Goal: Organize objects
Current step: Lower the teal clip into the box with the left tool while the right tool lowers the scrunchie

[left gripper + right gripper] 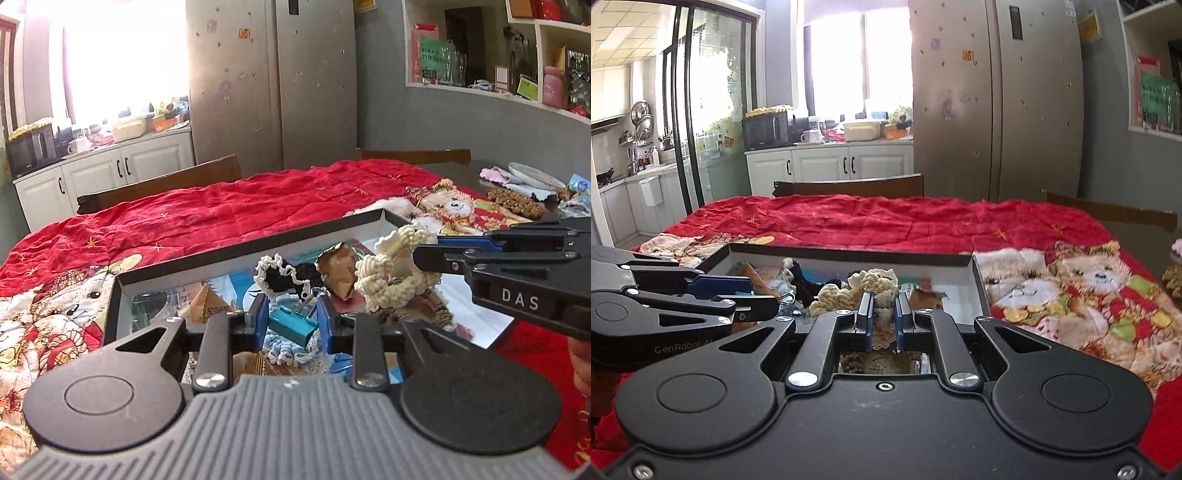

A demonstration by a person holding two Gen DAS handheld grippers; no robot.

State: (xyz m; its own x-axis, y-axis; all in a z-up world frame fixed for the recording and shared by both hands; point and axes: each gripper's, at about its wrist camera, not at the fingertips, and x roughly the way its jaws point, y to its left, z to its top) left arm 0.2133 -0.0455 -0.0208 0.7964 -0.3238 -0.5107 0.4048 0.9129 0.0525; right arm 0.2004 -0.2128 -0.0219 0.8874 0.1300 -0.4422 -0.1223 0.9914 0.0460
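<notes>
Your left claw [291,317] hangs just over the shallow black-rimmed box [236,251] that sits on the red quilted cover [229,214] of the worktop. Its blue pads stand apart with a teal binder clip [293,326] between them; the pads sit beside the clip's body, and you cannot tell from here whether they press it, so treat the clip as unsecured. Your right claw [884,314] is clenched on the cream knotted cord piece [881,286], which shows pinched between the narrow blue pads above the box's middle.

The box already holds a jumble: a black-and-white lace piece [284,275], a brown paper scrap [338,271], a light blue knitted piece [288,345] under the clip, and printed paper below.

Watch these risks:
- The cord is looped and floppy. If you lift or swing it, a trailing loop will likely snag the lace piece or the clip's wire handles and drag them out.
- The two claws are close, with the right one reaching in across the left one's front. Moving both at once invites a knock.
- The clip is small and slick. Closing on a slanted face could squirt it sideways into the clutter.
- The box is light and rests on soft cloth, so pushing down could tip or slide it.
</notes>
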